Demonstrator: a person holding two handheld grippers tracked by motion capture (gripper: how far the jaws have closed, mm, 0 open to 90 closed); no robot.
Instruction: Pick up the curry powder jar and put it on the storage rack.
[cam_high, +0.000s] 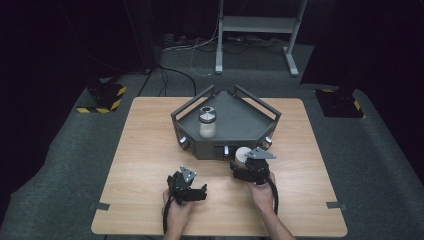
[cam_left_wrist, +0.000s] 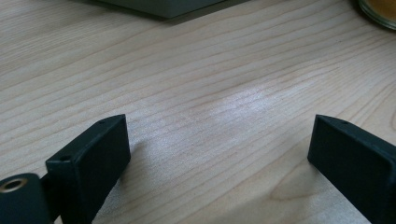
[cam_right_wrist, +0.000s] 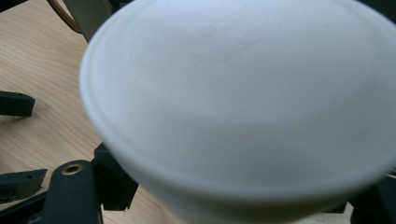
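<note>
On the wooden table, my left gripper rests low with its jaws wide open and nothing between them. My right gripper is at the front wall of a dark grey tray, shut on the white lid of a jar. That lid is blurred and very close in the right gripper view, and a black finger shows under its edge. The jar's glass base with amber content stands on the table. A second jar with a grey lid stands inside the tray.
The tray has raised rails and round knobs on its front faces. Bare wood lies left, right and in front of the tray. Beyond the table are a grey floor, cables and a metal stand.
</note>
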